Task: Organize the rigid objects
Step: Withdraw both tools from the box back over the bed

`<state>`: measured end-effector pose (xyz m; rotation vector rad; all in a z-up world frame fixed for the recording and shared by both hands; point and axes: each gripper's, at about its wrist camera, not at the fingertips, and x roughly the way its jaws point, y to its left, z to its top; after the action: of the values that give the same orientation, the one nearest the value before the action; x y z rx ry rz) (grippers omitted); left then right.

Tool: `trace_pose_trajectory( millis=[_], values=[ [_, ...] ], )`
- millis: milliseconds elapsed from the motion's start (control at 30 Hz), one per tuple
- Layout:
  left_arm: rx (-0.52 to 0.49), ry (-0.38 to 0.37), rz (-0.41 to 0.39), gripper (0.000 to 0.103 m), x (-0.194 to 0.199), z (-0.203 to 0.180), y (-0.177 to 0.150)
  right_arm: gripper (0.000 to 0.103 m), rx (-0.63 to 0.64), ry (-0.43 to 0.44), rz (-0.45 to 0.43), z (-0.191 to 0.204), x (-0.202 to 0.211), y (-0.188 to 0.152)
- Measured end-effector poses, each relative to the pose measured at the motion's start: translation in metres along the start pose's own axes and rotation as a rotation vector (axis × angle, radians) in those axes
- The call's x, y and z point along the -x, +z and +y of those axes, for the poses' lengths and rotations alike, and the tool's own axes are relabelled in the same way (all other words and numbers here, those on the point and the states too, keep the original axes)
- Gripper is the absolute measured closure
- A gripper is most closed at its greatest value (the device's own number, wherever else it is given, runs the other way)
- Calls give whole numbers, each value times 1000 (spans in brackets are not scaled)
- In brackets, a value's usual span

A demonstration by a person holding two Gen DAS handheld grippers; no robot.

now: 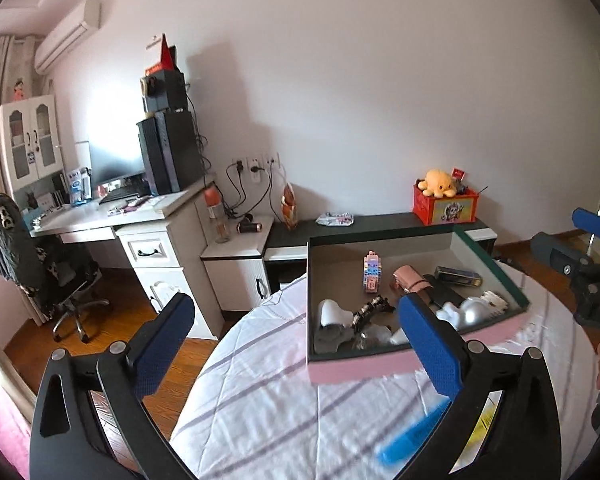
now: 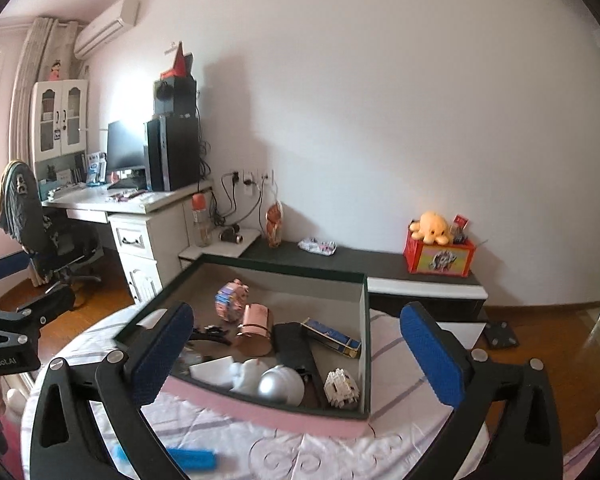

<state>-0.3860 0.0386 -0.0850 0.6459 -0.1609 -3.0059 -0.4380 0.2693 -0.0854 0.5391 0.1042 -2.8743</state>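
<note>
A pink-sided open box (image 1: pixel 356 372) (image 2: pixel 268 414) sits on a white striped bed. Inside lie a pastel block toy (image 1: pixel 373 276) (image 2: pixel 230 302), a pink cylinder case (image 1: pixel 406 280) (image 2: pixel 256 330), a dark blue tin (image 1: pixel 458 276) (image 2: pixel 332 338), a silver ball (image 1: pixel 474 312) (image 2: pixel 280 386), a white block figure (image 2: pixel 342 390) and a black hair clip (image 1: pixel 370 308). A blue flat object (image 1: pixel 414 436) (image 2: pixel 190 458) lies on the bed in front of the box. My left gripper (image 1: pixel 296 344) is open and empty, before the box. My right gripper (image 2: pixel 296 356) is open and empty above the box's near edge.
A dark low bench (image 1: pixel 380 224) (image 2: pixel 340 260) behind the bed carries a red box with a yellow plush (image 1: pixel 444 196) (image 2: pixel 440 248). A white desk (image 1: pixel 112 216) with a computer and an office chair (image 1: pixel 40 276) stand at the left. Wood floor surrounds the bed.
</note>
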Motion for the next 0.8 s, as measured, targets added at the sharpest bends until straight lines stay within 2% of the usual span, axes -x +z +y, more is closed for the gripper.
trace_pose_trajectory(
  millis=[200,467,800],
  values=[
    [17,21,-62,0,71,11,-8,0,0,3,-67,18,72,2],
    [60,4,-155,0,152,15,-23,0,-13,-11,-139,46,156,-11],
    [60,14,-248,0,225,20,-38,0,-16,-3,-171,69,224,-27]
  ],
)
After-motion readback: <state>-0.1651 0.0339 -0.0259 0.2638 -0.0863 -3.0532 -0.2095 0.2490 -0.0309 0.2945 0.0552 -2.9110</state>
